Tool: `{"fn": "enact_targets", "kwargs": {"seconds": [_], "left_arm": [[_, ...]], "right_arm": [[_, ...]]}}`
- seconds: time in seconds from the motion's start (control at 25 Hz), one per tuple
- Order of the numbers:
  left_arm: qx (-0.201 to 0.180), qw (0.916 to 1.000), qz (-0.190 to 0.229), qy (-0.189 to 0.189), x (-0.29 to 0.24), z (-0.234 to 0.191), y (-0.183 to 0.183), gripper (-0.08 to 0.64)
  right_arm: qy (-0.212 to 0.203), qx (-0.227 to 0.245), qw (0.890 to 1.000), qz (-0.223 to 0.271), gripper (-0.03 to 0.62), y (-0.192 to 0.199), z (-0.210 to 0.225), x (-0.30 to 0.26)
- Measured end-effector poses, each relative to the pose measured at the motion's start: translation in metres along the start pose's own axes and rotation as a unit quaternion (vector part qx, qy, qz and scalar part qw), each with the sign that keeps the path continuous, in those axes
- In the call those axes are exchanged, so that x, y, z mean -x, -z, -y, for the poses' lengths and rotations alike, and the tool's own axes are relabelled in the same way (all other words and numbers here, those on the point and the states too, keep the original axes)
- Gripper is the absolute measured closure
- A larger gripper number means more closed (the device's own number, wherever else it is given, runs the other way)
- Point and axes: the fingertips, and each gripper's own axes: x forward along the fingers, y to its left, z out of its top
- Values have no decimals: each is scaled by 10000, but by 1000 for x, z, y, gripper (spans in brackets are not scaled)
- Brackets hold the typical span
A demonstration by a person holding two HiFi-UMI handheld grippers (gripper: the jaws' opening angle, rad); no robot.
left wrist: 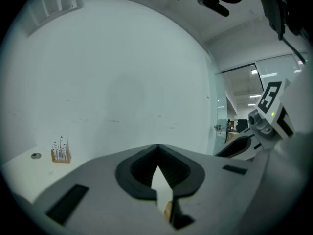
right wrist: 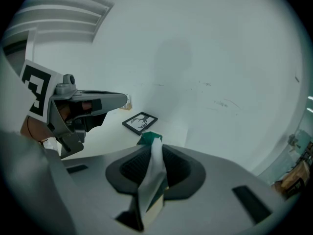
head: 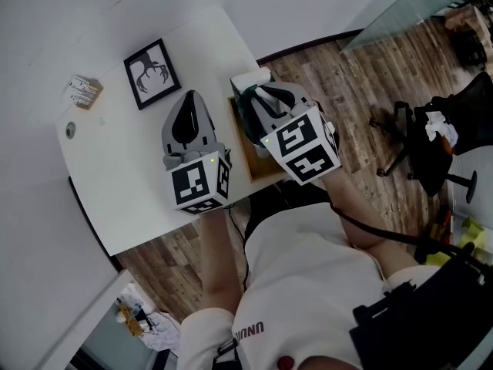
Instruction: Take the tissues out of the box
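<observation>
The person's white shirt (head: pixel 308 276) fills the near part of the head view. It carries small letters near the hem, too small to read with certainty. In front of it are the two marker cubes with black and white square patterns.

The left tongs (head: pixel 190 99) hang over the white tabletop (head: pixel 123 176). In the left gripper view their tips meet and nothing is between them. To their left the tabletop is bare as far as its rounded corner.

The right tongs (head: pixel 254 95) are just beside the left ones, over the wooden box (head: pixel 240 141). The box stands at the right edge of the tabletop, near its front edge. Beyond that edge there is only the wooden floor (head: pixel 339 75).

Only the right gripper view shows the grip. There the tongs are closed on a white tissue (right wrist: pixel 152 173), which runs up between the pads, with a dark green piece (right wrist: pixel 148 139) at its far end. I cannot tell what this piece is.

Farther on, a black-framed picture (head: pixel 152 73) of an antlered figure lies flat, well apart from the tongs. Past it is a small wooden holder (head: pixel 83 91) and a round grommet (head: pixel 70 129) near the far corner. The left gripper view shows the holder standing upright, with thin sticks in it.

A plain white wall (head: pixel 46 21) bounds the tabletop. On the floor to the right is a black office chair (head: pixel 431 149), well apart from the tabletop.
</observation>
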Motion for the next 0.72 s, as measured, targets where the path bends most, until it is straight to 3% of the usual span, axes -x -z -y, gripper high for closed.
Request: {"fn": "enact_targets", "kwargs": {"seconds": [0.72], "left_arm": [[-41,10000,11,-22,0,-1,-1,548]], "right_arm": [[197,-11,9995,257,508,-16,13,13]]}}
